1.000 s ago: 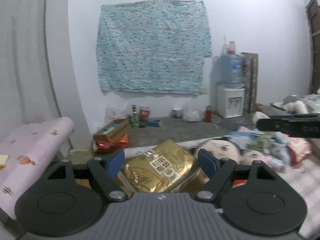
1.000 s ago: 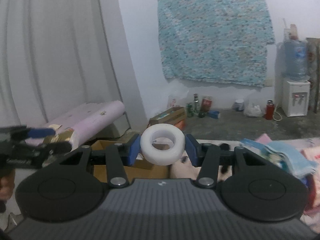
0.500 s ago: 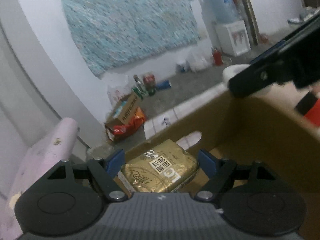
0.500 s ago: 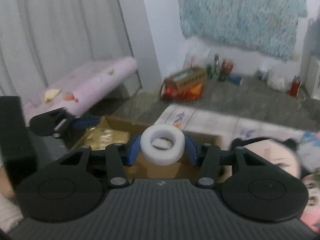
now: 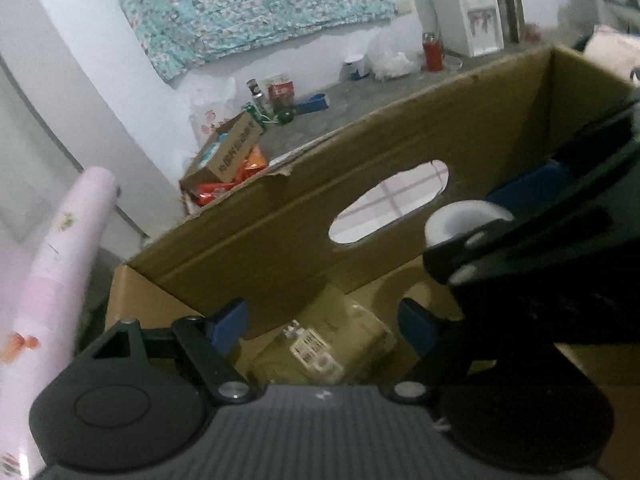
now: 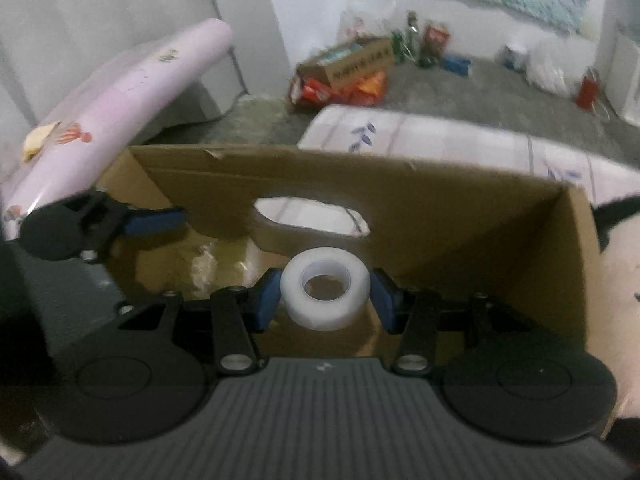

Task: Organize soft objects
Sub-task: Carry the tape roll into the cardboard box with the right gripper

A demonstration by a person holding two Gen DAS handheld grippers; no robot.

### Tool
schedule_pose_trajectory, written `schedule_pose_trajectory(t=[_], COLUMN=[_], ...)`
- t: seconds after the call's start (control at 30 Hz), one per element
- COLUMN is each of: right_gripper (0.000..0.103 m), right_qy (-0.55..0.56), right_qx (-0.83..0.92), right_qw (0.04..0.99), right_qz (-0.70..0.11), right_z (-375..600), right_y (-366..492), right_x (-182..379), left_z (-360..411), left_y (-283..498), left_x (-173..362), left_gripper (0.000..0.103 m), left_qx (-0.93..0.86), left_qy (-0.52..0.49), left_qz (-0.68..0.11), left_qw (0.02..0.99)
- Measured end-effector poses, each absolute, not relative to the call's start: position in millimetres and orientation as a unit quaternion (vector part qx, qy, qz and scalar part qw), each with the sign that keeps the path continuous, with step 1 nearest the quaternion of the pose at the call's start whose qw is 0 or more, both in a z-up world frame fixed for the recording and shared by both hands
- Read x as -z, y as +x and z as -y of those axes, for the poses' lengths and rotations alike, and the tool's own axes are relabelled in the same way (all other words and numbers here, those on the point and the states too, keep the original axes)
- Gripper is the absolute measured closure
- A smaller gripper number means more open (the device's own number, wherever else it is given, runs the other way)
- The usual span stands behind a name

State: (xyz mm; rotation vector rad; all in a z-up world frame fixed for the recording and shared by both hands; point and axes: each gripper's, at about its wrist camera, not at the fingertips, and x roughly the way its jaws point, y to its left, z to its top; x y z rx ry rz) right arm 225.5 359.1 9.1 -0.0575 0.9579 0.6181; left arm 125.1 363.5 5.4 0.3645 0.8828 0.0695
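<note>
- Left tongs [image 5: 320, 326] just opened wide, gold packet [image 5: 320, 346] loose below in cardboard box [image 5: 400, 184].
- Right tongs [image 6: 325, 295] clamped on white tape roll [image 6: 325, 294] inside box.
- Next: lower, release roll.

No legible text, only blurred labels.

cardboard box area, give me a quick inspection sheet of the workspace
surface: cardboard box, open top, oval handle hole in its far wall
job's things: gold packet inside box; white ring over box
clutter: snack carton, bottles by wall
grippers: left claw jaws have just been opening, packet between them, pads clear of it; right claw shut on ring
cables: nothing seen
surroundings: pink mattress, patterned cloth on wall
</note>
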Motion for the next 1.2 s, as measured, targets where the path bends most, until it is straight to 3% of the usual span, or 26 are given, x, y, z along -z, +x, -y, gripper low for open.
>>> schedule_pose_trajectory(t=[0.07, 0.17, 0.2, 0.23, 0.33, 0.37, 0.43, 0.57, 0.83, 0.9, 1.0, 1.1, 1.17, 1.2], right_gripper=[0.055, 0.055, 0.055, 0.055, 0.055, 0.055, 0.055, 0.055, 0.055, 0.054, 0.054, 0.053, 0.048, 0.040], right_qy=[-0.018, -0.022, -0.020, -0.014, -0.003, -0.001, 0.005, 0.025, 0.017, 0.017, 0.017, 0.026, 0.009, -0.002], right_qx=[-0.291, -0.295, -0.298, -0.300, -0.306, -0.308, -0.309, -0.311, -0.325, -0.331, -0.334, -0.358, -0.366, -0.363], right_qw=[0.838, 0.839, 0.838, 0.836, 0.833, 0.833, 0.833, 0.828, 0.828, 0.826, 0.821, 0.818, 0.827, 0.832], right_qz=[-0.461, -0.457, -0.457, -0.459, -0.461, -0.460, -0.458, -0.466, -0.457, -0.455, -0.464, -0.450, -0.427, -0.419], right_z=[-361.0, -361.5, -360.9, -363.2, -354.8, -352.1, -348.5, -342.5, -346.7, -350.6, -357.5, -360.4, -363.9, -365.2], right_y=[231.7, 233.5, 233.3, 233.9, 236.3, 237.9, 238.5, 243.6, 239.7, 239.4, 239.1, 237.8, 233.1, 231.0], right_x=[-2.3, 2.4, 3.4, 5.3, 3.3, 1.3, 0.7, 4.1, 3.2, 4.2, 9.7, 5.9, -0.5, -2.2], left_z=[-360.0, -355.4, -354.8, -355.6, -365.1, -365.2, -362.8, -361.1, -365.4, -371.7, -365.8, -359.3, -364.4, -366.3], left_y=[126.6, 117.2, 112.3, 107.8, 96.2, 93.9, 95.5, 106.2, 110.3, 111.4, 110.2, 105.5, 104.4, 99.7], left_x=[-3.0, -13.2, -18.2, -22.7, -30.1, -30.7, -27.2, -11.1, -8.3, -11.2, -16.0, -20.1, -24.5, -27.0], left_gripper=[0.003, 0.007, 0.011, 0.023, 0.040, 0.056, 0.077, 0.095, 0.095, 0.092, 0.078, 0.081, 0.080, 0.080], left_qx=[-0.041, -0.047, -0.050, -0.049, -0.016, -0.018, -0.011, 0.012, -0.092, -0.095, -0.117, -0.115, -0.116, -0.114], left_qy=[0.201, 0.218, 0.219, 0.215, 0.170, 0.175, 0.182, 0.167, 0.227, 0.200, 0.208, 0.204, 0.179, 0.165], left_qz=[-0.425, -0.413, -0.414, -0.420, -0.451, -0.451, -0.466, -0.507, -0.505, -0.497, -0.469, -0.474, -0.480, -0.477], left_qw=[0.882, 0.883, 0.882, 0.880, 0.876, 0.875, 0.866, 0.846, 0.828, 0.839, 0.850, 0.849, 0.851, 0.856])
